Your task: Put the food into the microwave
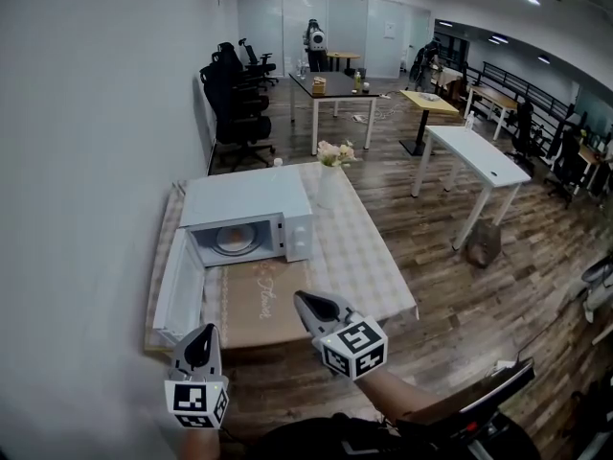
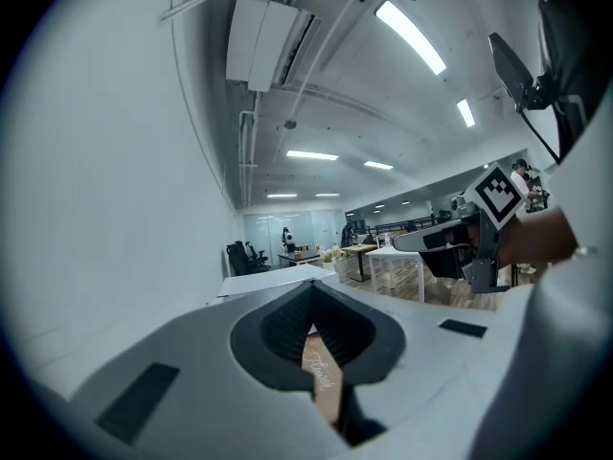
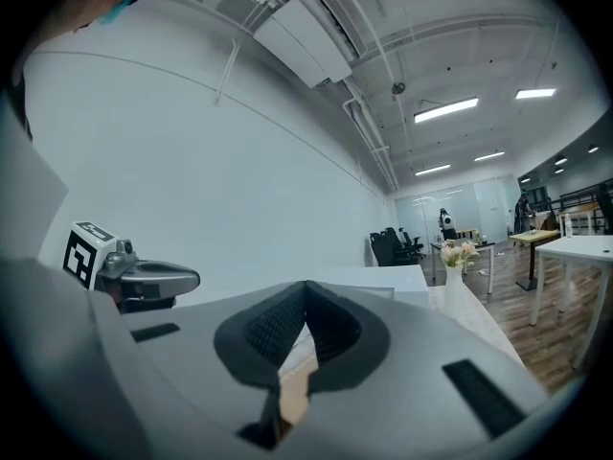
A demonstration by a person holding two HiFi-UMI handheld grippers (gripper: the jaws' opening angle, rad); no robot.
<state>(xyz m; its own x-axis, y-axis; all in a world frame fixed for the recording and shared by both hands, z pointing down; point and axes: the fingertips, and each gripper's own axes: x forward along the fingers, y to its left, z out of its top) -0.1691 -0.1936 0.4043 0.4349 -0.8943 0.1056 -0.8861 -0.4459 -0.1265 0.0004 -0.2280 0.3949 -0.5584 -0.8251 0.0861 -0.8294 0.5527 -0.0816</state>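
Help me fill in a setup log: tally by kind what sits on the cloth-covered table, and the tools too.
Microwave: 1
Dish inside it: 1
Vase of flowers: 1
Brown mat: 1
Tools: 2, the left tool and the right tool, both shut and empty
Total: 6

Bright even light from ceiling strip lights point(image 2: 412, 36) at upper right — soft shadows, mild glare on the white wall point(image 1: 86, 161) at left — heavy fisheye bending and black corners in both gripper views, the left gripper point(image 2: 312, 295) up close out of focus.
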